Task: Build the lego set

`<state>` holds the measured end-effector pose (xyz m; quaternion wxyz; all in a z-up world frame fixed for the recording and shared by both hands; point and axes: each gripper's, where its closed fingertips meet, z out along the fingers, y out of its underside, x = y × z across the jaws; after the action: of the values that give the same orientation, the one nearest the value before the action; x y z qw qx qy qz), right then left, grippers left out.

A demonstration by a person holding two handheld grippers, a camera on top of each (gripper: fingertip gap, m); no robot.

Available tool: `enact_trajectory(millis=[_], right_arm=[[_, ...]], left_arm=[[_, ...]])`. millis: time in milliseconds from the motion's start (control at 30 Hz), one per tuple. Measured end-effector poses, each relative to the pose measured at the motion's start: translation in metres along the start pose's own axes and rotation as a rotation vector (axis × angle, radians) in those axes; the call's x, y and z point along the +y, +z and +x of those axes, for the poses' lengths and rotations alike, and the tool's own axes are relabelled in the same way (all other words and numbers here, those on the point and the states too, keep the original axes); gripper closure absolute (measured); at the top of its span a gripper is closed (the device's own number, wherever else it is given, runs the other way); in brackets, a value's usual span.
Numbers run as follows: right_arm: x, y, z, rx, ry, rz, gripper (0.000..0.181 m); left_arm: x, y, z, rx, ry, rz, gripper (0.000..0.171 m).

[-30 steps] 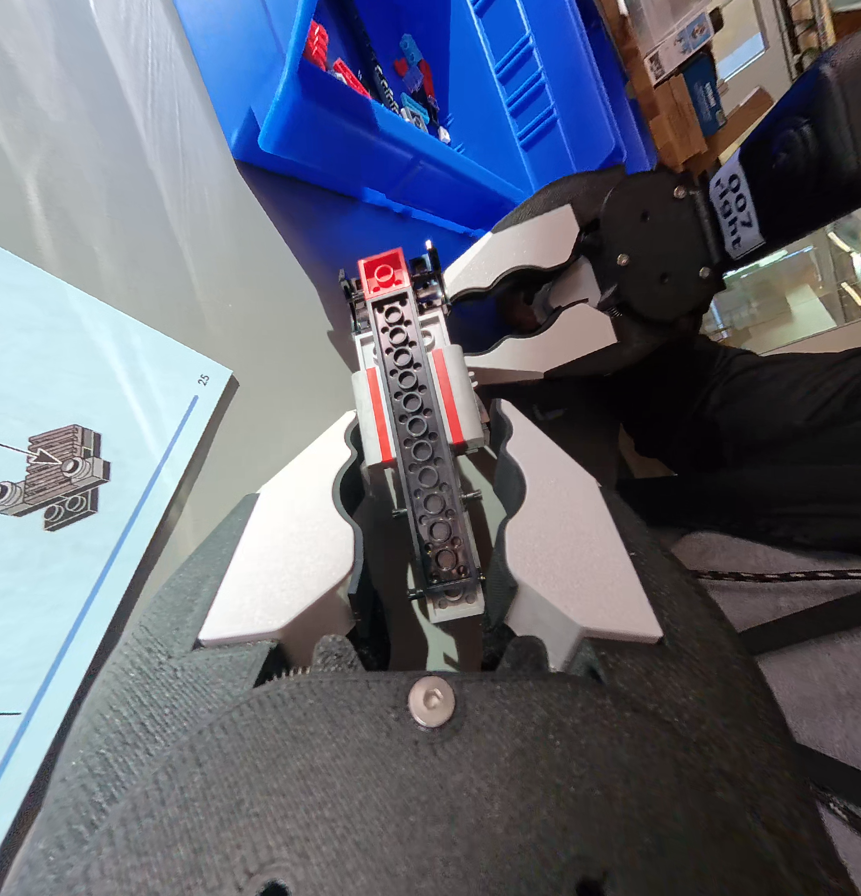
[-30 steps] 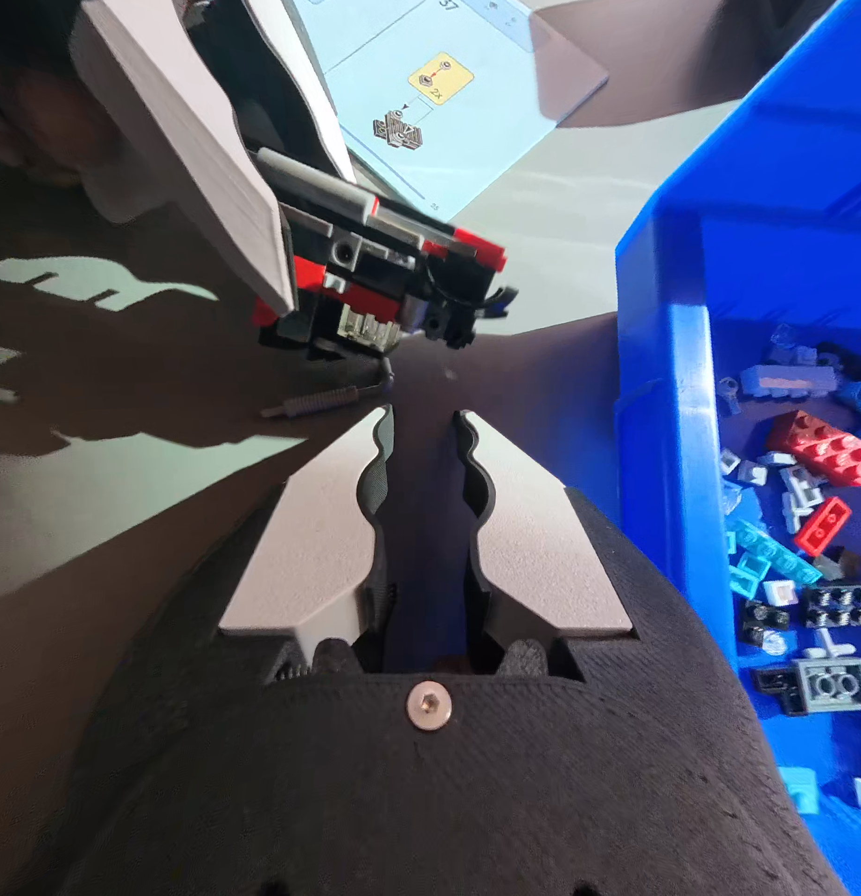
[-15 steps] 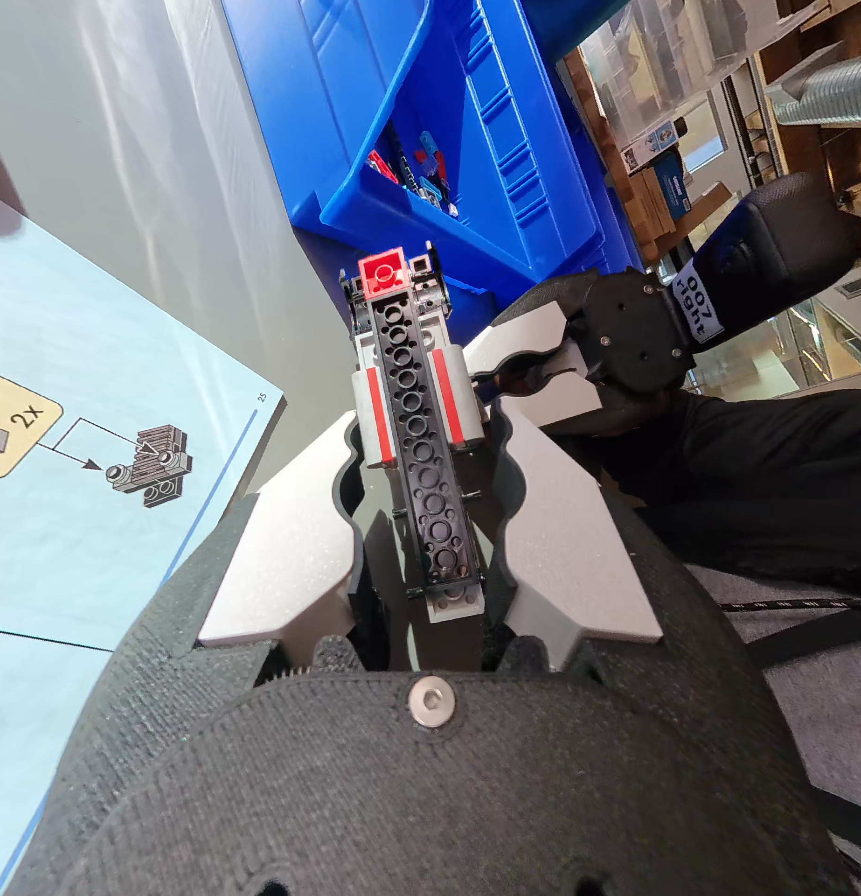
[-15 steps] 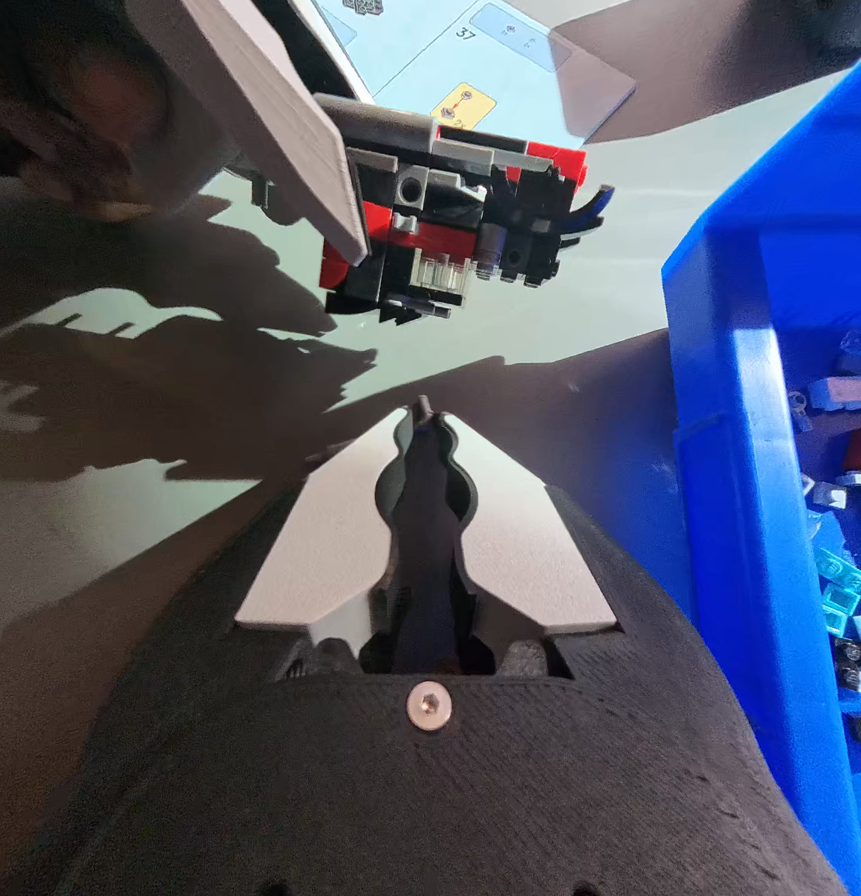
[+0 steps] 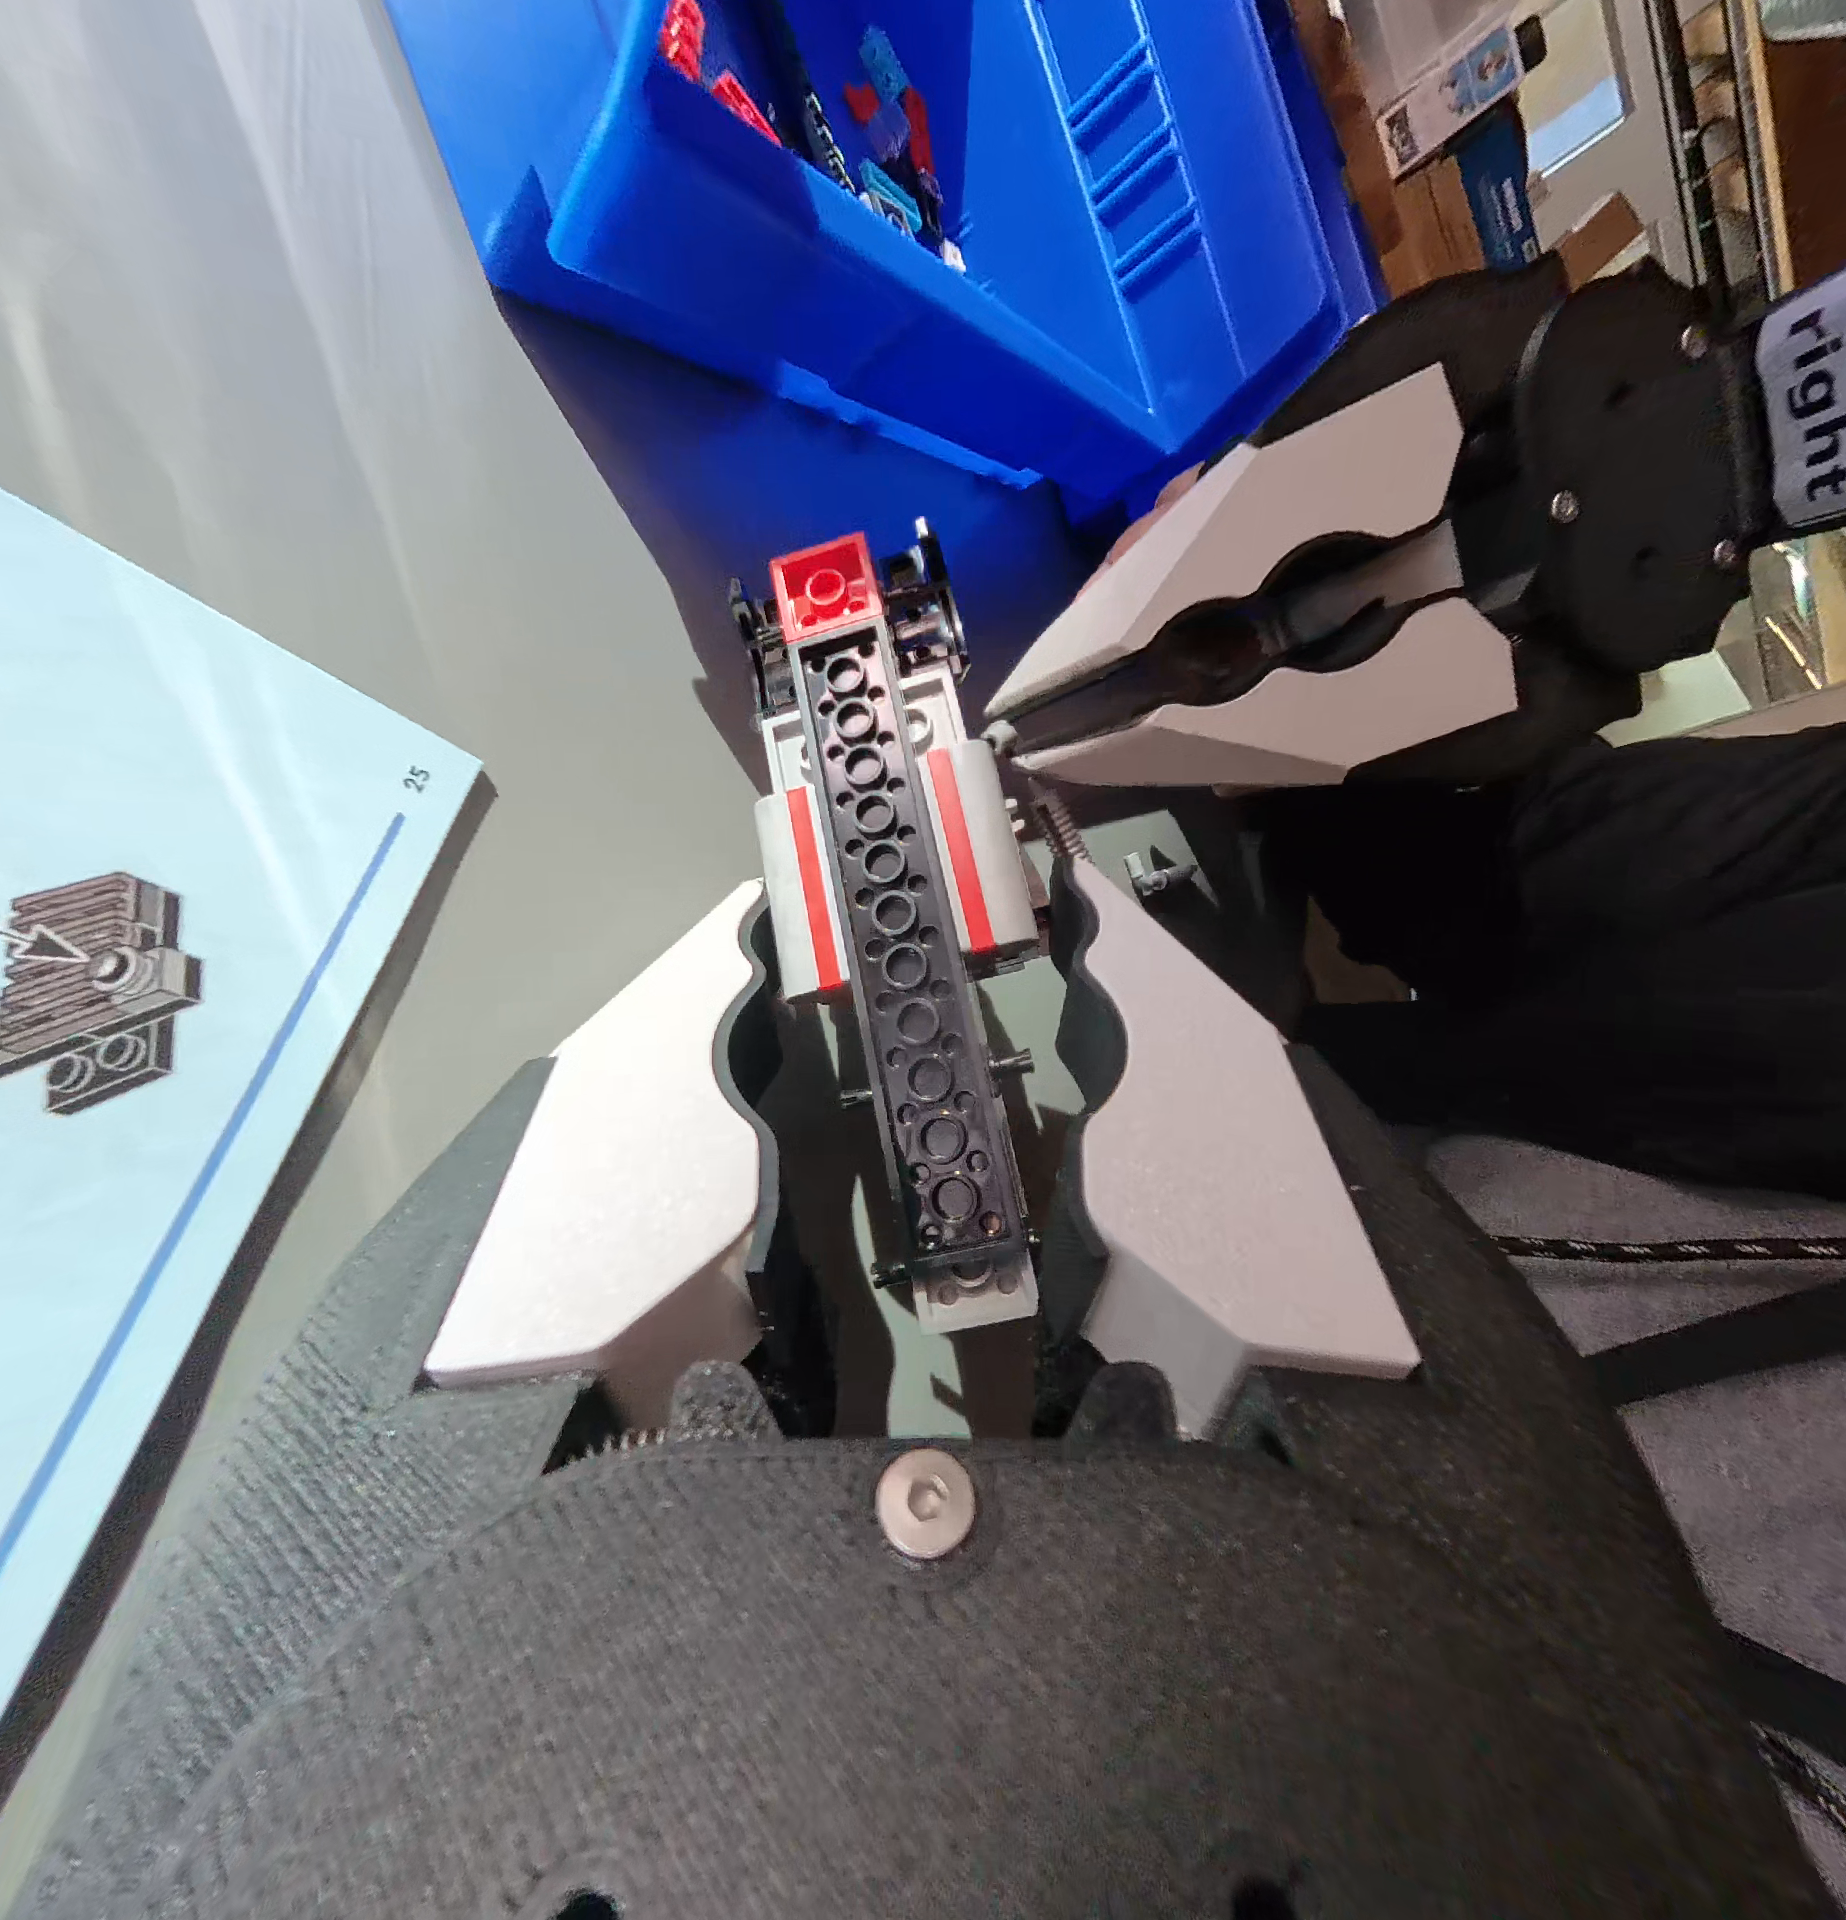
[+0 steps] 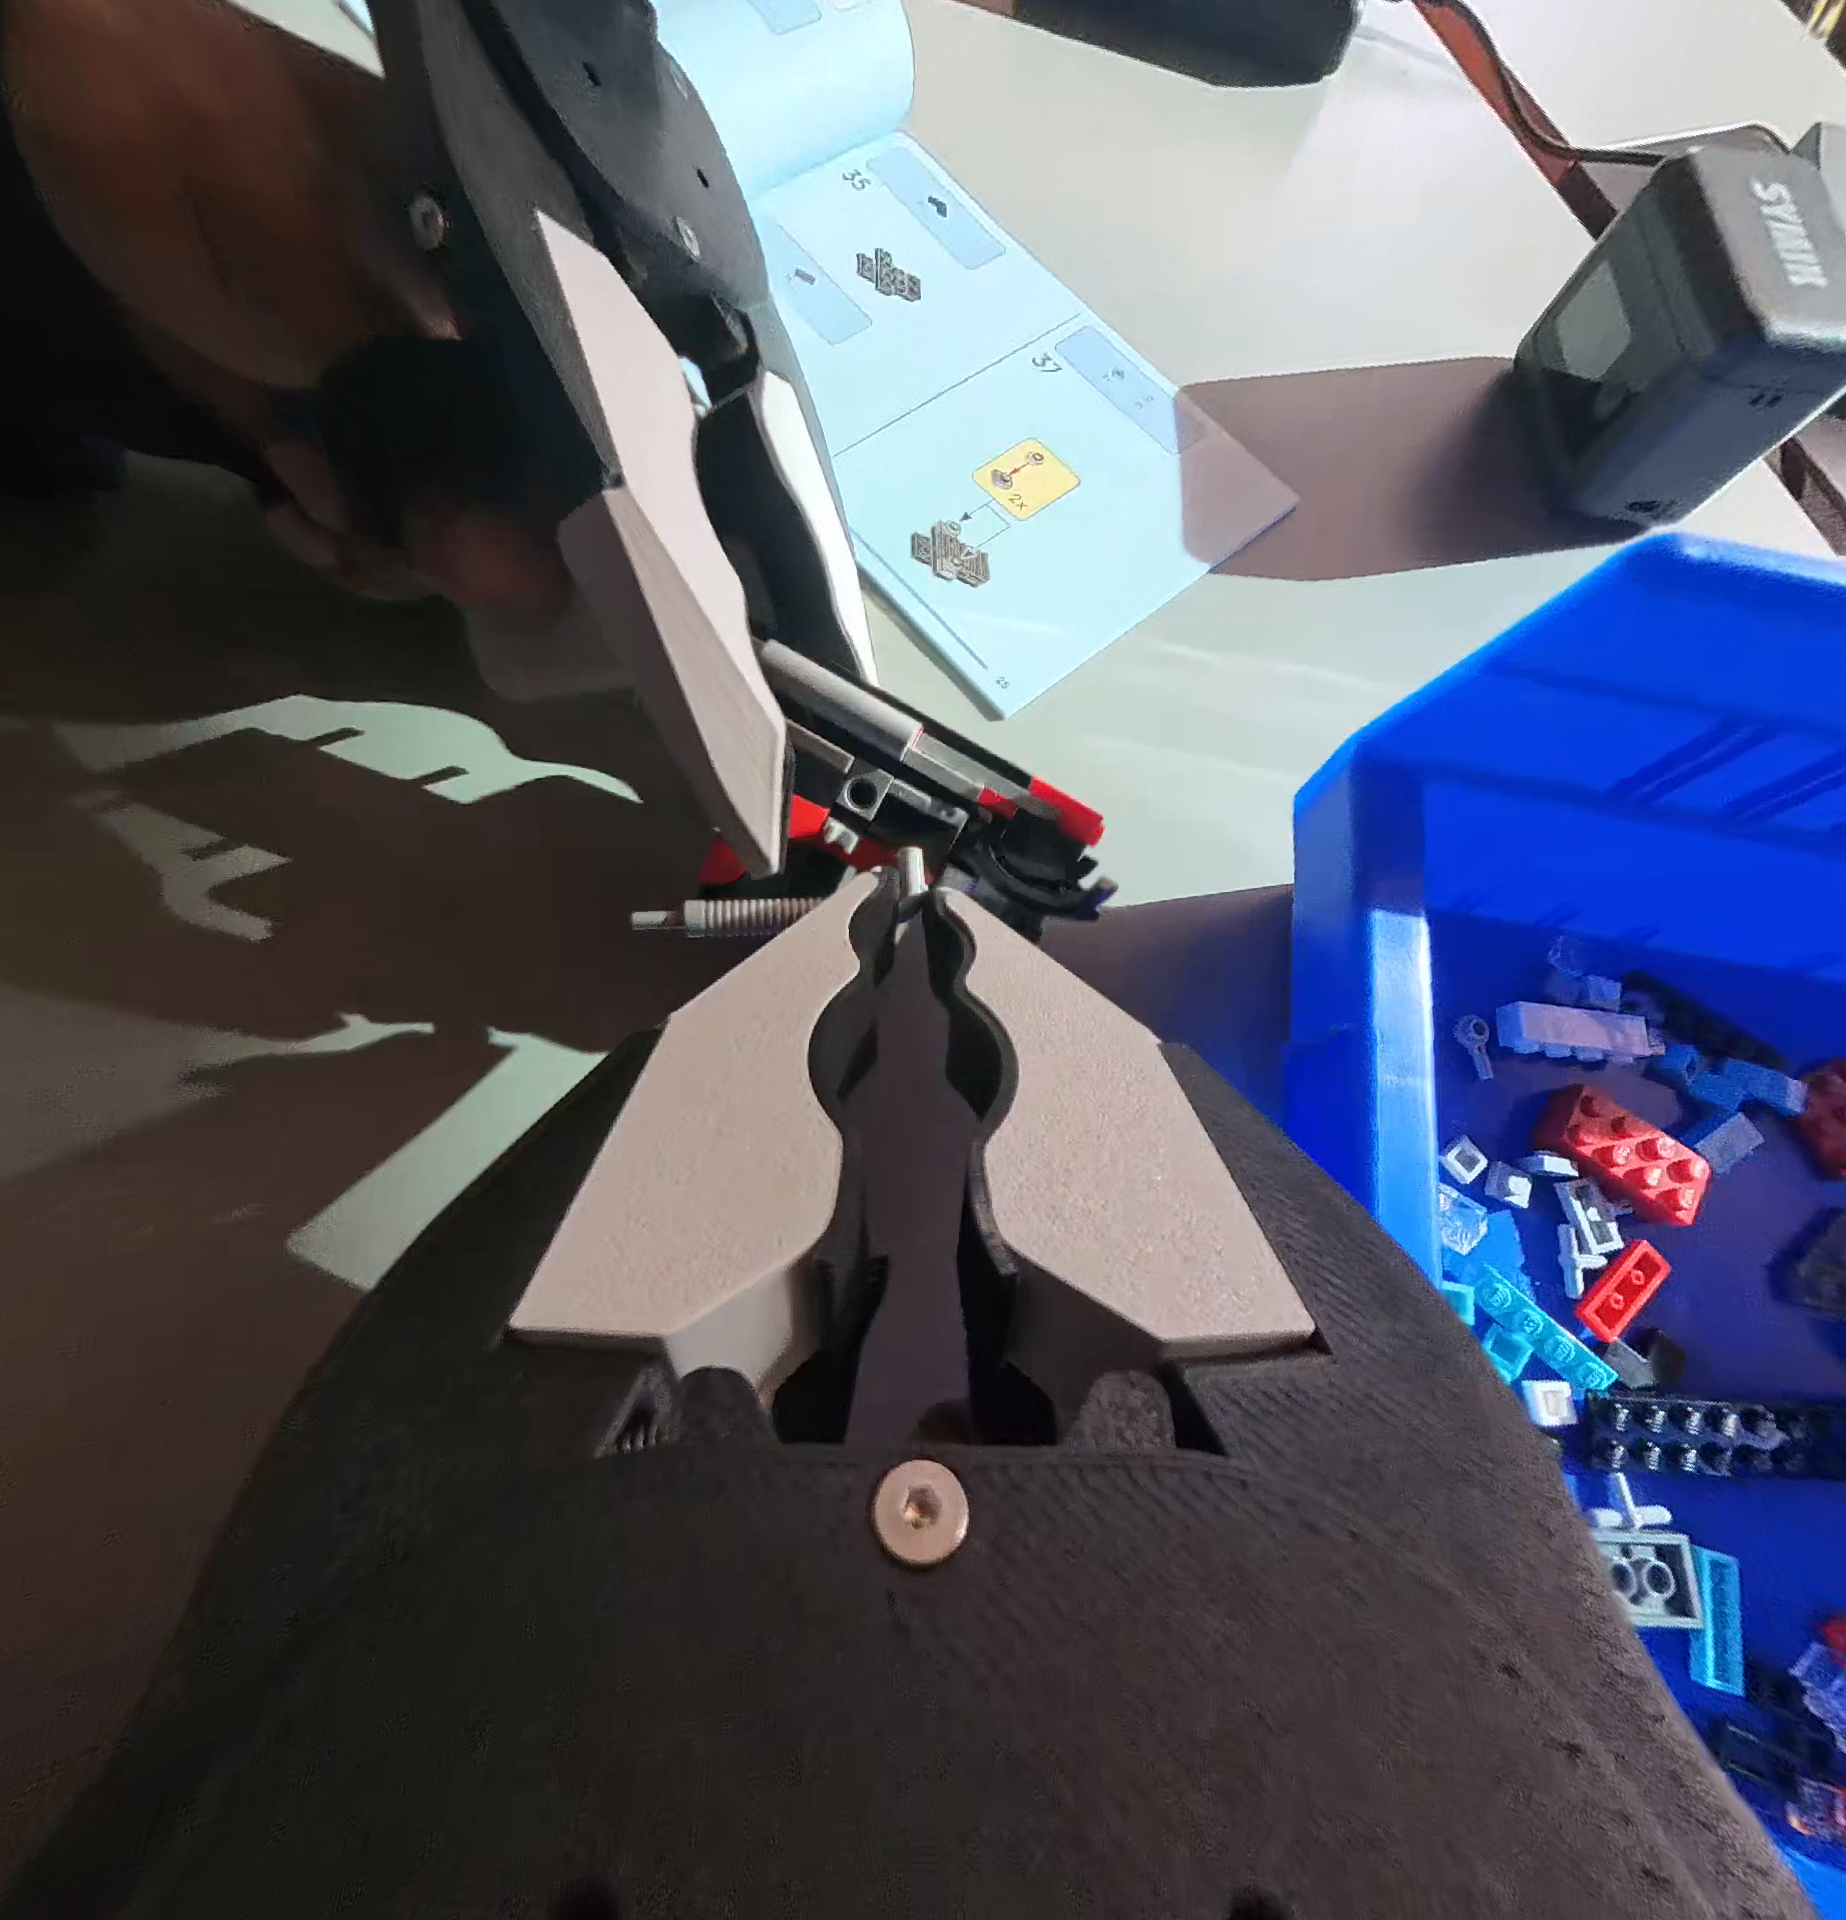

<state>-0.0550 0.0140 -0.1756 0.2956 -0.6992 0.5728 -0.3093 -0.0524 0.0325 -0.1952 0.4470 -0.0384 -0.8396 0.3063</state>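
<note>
Vs. half a sec ago: right tool [image 6: 903,899] has moved in from below the lego model [image 5: 888,925] and now sits right at its side, tips pinched together on a small grey pin [image 6: 911,868]; a spring-wrapped rod [image 6: 727,916] shows just left of the tips. Model's unchanged in the left tool [image 5: 903,925]: fingers [image 5: 638,1174] clamped on its grey-and-red body, long black plate w/ holes facing the camera, red brick [image 5: 825,603] at the far end, held up off the desk [image 5: 275,364]. The booklet has slid back toward the left edge of the left wrist view.

Blue bin [image 6: 1376,1039] stands on the desk to the right of the right tool. Inside: loose pieces, incl. a red 2x4 brick [image 6: 1625,1153], a small red plate [image 6: 1623,1288], teal plates [image 6: 1542,1330], a long black plate [image 6: 1729,1439], a grey brick [image 6: 1646,1584], plus small grey and clear bits. Second blue bin [image 5: 1189,208] nests behind it in the left wrist view.

Open instruction booklet [image 6: 1002,416] lies flat on the desk beyond the model. Dark grey box-shaped device [image 6: 1708,332] sits past the bin.
</note>
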Motion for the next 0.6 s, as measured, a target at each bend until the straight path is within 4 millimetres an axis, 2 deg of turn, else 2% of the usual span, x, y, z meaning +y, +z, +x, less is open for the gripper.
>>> enact_trajectory(millis=[400, 600], right_arm=[[-0.003, 0.003, -0.008, 0.021, -0.105, -0.074, 0.176], [-0.011, 0.000, -0.012, -0.035, -0.062, -0.005, 0.181]], left_arm=[[0.005, 0.004, 0.004, 0.001, 0.024, -0.030, 0.119], [0.006, 0.005, 0.006, 0.016, 0.020, -0.030, 0.119]])
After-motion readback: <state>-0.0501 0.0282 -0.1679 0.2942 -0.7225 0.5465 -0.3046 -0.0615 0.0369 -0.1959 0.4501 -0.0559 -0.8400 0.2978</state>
